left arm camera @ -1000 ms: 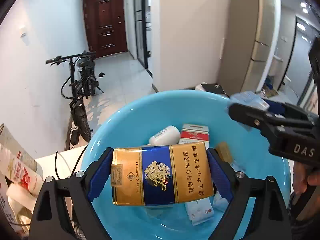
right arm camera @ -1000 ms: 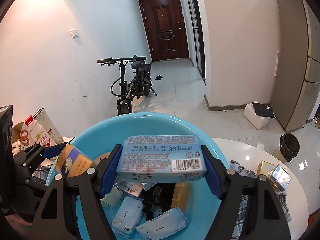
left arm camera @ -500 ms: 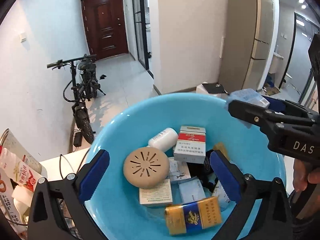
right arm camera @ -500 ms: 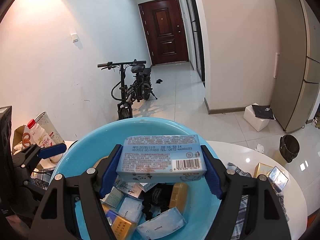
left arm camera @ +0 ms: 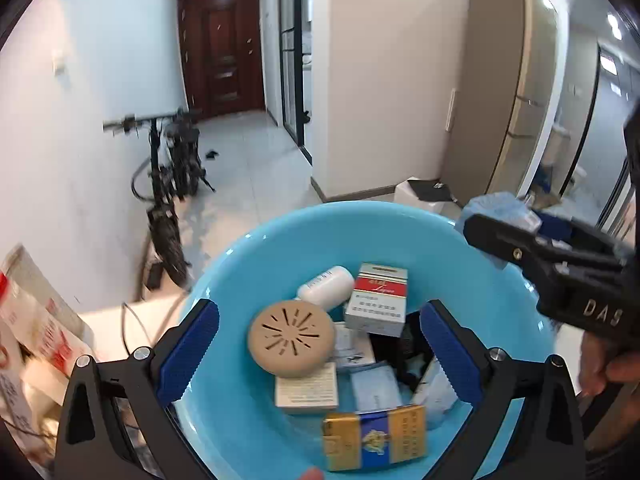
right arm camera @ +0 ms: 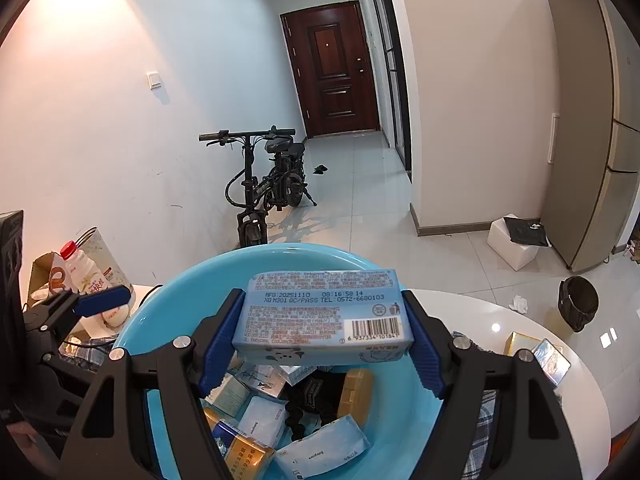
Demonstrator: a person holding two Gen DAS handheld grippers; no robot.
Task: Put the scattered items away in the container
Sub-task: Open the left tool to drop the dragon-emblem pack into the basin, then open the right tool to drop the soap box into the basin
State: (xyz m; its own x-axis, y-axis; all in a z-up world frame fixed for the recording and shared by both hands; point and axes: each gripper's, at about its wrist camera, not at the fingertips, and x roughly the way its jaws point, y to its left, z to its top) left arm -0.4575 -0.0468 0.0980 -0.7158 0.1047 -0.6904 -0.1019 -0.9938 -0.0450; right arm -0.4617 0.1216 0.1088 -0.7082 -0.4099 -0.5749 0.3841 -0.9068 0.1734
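A light blue basin (left arm camera: 400,236) (right arm camera: 180,304) holds several small items. Among them are a tan round disc (left arm camera: 291,338), a red-and-white cigarette pack (left arm camera: 378,300) and a white bottle (left arm camera: 326,287). The gold-and-blue cigarette pack (left arm camera: 374,437) (right arm camera: 240,446) lies loose at the basin's near side. My left gripper (left arm camera: 318,354) hangs open above the basin, nothing between its blue pads. My right gripper (right arm camera: 322,334) is shut on a blue tissue pack (right arm camera: 322,314) over the basin, and it shows from the side in the left wrist view (left arm camera: 500,236).
A round white table (right arm camera: 540,344) carries the basin, a plaid cloth (right arm camera: 486,412) and boxed items (right arm camera: 538,354) at right. Snack bags and a red-capped bottle (right arm camera: 82,270) stand left. A bicycle (right arm camera: 266,184), a white box (right arm camera: 518,240) and a black bin (right arm camera: 578,304) are on the floor.
My left gripper opened and let go of the gold-and-blue cigarette pack, which dropped into the basin. The right gripper kept still with the tissue pack.
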